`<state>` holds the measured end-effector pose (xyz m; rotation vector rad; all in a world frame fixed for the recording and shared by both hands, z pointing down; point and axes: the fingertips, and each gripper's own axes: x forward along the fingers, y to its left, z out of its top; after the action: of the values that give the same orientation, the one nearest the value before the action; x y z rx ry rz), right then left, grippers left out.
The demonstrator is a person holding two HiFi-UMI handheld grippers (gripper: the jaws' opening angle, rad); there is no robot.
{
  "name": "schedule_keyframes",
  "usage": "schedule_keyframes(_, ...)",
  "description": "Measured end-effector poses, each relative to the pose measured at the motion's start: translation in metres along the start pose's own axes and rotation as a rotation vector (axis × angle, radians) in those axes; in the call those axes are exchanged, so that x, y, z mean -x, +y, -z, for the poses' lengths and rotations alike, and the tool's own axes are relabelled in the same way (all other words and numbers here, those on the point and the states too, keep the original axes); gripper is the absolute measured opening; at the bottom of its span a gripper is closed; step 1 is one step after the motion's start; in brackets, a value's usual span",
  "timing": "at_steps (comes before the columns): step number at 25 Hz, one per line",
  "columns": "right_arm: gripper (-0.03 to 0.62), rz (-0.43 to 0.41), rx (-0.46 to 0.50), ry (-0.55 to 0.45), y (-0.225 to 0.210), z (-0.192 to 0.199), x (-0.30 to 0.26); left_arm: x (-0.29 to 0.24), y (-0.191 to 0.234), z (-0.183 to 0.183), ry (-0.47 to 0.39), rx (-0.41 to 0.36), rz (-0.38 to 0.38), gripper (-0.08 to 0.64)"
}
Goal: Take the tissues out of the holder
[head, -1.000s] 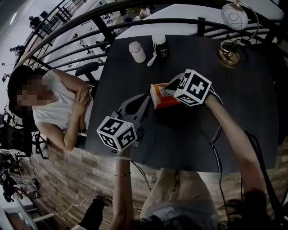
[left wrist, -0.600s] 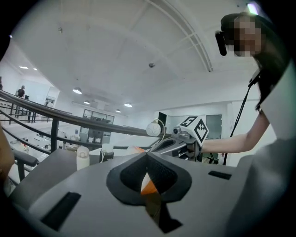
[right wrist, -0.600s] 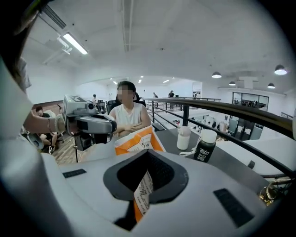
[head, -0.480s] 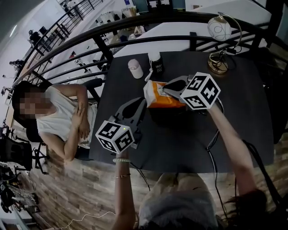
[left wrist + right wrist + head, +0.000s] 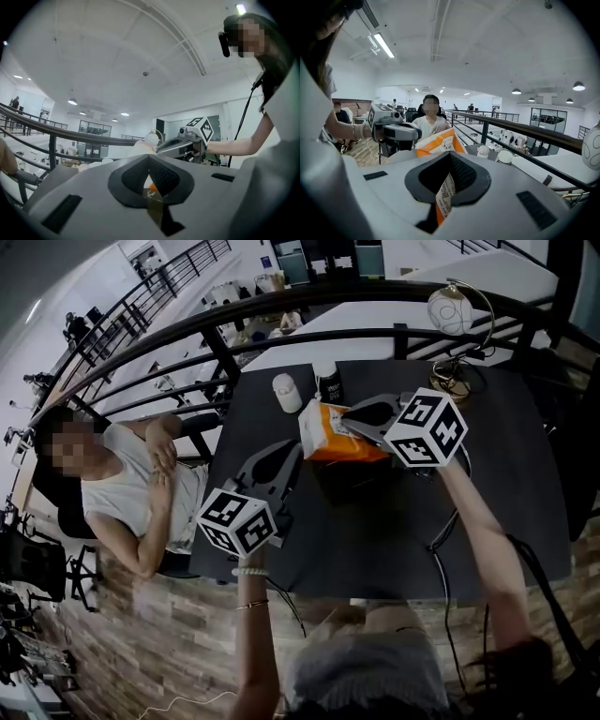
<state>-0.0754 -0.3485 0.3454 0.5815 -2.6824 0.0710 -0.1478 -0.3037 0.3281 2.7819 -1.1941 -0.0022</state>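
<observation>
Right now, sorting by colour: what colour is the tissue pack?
The tissue pack is orange and white; head view.

Light: bright from ceiling strips (image 5: 383, 45) above me.
My tabletop (image 5: 525, 474): dark, dim.
Edges: fisheye-bent, black corners.

**Pack between two grippers, over the table's middle**

The orange plastic tissue pack (image 5: 333, 432) hangs over the middle of the dark rectangular table (image 5: 525, 484). Its left edge sits in the closed jaws of the left gripper (image 5: 296, 448), its right end in those of the right gripper (image 5: 349, 418). Behind it, near the far edge, a small white cylindrical container (image 5: 287, 393) stands left of a dark white-lidded jar (image 5: 328, 382). A brass globe-shaded lamp (image 5: 453, 310) occupies the far right corner. A black metal railing (image 5: 187, 343) runs behind the table. A seated person (image 5: 122, 488) is beside its left edge.
</observation>
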Motion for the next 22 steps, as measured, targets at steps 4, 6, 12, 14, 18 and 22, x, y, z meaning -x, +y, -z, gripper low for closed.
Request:
schedule_keyframes(4,0.012,-0.001,-0.009,-0.026,0.002,-0.003,0.01,0.004,-0.003,-0.006,-0.006,-0.014,-0.005,0.008)
schedule_keyframes(6,0.012,-0.005,-0.018,-0.037,0.003,-0.001,0.014,0.006,-0.005,-0.006,-0.005,-0.019,-0.009,0.008)
schedule_keyframes(12,0.012,-0.016,-0.073,-0.071,0.009,0.013,0.036,0.007,-0.024,-0.003,0.0,-0.006,-0.027,0.008)
schedule_keyframes(14,0.012,-0.025,-0.076,-0.065,0.014,0.019,0.042,0.009,-0.034,0.001,0.003,0.004,-0.032,0.008)
schedule_keyframes(18,0.012,-0.046,-0.082,-0.051,0.027,0.032,0.053,0.014,-0.056,0.009,0.006,0.016,-0.042,0.008)
schedule_keyframes(22,0.012,-0.057,-0.098,-0.039,0.039,0.045,0.063,0.021,-0.077,0.016,0.019,0.024,-0.047,0.008)
